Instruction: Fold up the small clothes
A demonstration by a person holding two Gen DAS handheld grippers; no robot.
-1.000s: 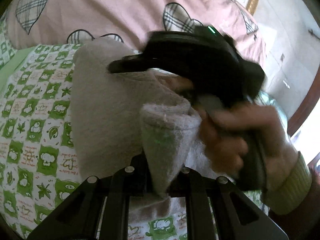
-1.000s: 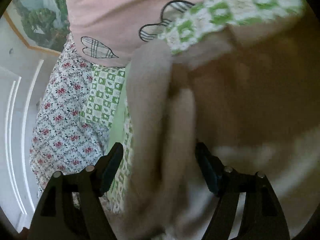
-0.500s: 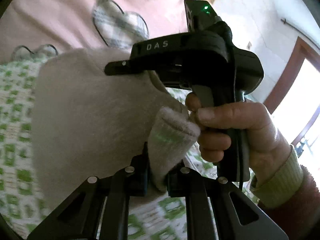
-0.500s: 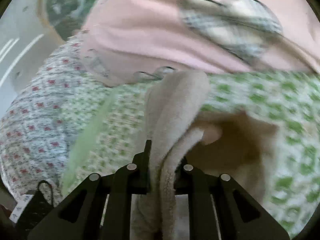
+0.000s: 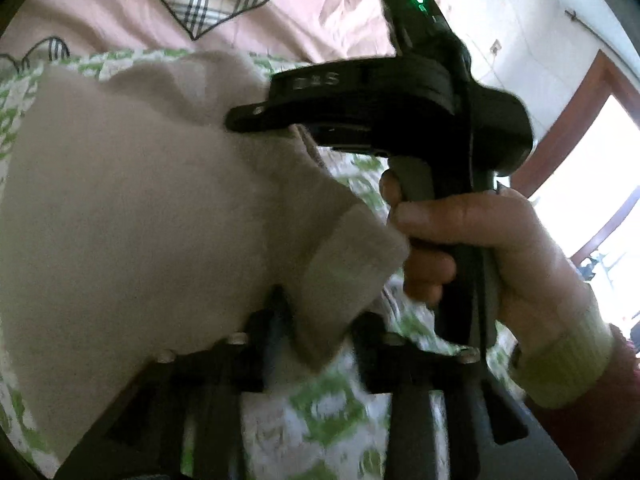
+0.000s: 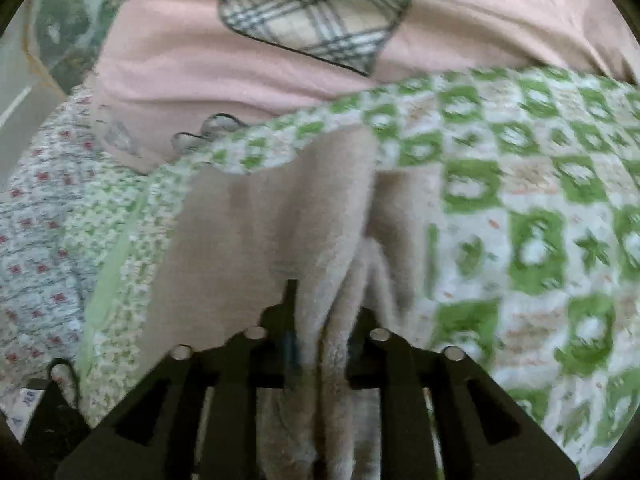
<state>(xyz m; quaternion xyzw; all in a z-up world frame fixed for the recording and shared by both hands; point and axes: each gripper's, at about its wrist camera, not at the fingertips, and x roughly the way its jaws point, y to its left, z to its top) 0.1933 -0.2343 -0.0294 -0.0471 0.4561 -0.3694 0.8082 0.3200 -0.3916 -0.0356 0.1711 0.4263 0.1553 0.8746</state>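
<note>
A small beige fleece garment (image 5: 132,208) hangs stretched between both grippers above the green-and-white checked bedspread (image 6: 532,216). My left gripper (image 5: 320,332) is shut on a ribbed cuff or corner of it. My right gripper (image 6: 326,328) is shut on a bunched fold of the same garment (image 6: 260,232), which drapes forward onto the bedspread. In the left wrist view the right gripper's black body (image 5: 400,104) and the hand holding it are close in front, its finger lying over the cloth's upper edge.
A pink quilt with plaid hearts (image 6: 280,52) lies across the far side of the bed. A floral sheet (image 6: 36,216) is at the left. A wall and a brown door frame (image 5: 576,100) are at the right in the left wrist view.
Both grippers moved with the garment, spreading it wider over the bedspread. The right gripper went from open around the cloth a second ago to shut on it.
</note>
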